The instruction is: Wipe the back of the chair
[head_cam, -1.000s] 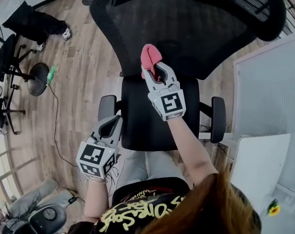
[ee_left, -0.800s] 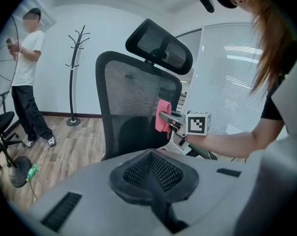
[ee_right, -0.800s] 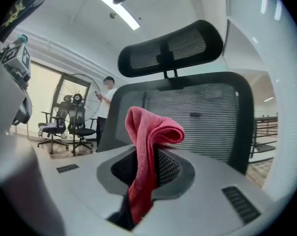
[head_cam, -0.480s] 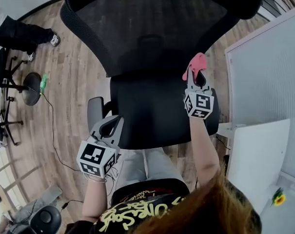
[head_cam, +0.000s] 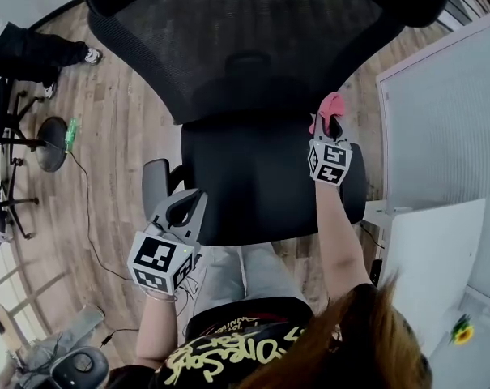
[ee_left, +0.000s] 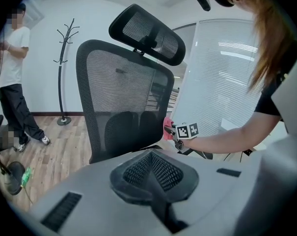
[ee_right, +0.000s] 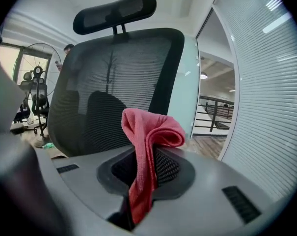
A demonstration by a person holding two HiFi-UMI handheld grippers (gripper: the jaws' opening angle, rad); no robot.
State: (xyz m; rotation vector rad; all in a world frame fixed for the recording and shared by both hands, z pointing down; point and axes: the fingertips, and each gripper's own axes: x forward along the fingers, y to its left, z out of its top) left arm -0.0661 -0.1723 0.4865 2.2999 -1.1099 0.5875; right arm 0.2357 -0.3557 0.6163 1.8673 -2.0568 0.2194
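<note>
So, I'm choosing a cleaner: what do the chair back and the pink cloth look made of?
Chair back: black matte woven mesh, see-through, in a smooth frame, probably plastic. Pink cloth: soft fuzzy fabric, possibly microfibre; it folds and droops limply.

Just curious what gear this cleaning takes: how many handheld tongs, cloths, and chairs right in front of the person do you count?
Tongs: 2 (left tongs, right tongs)
Pink cloth: 1
Black mesh chair: 1
Total: 4
</note>
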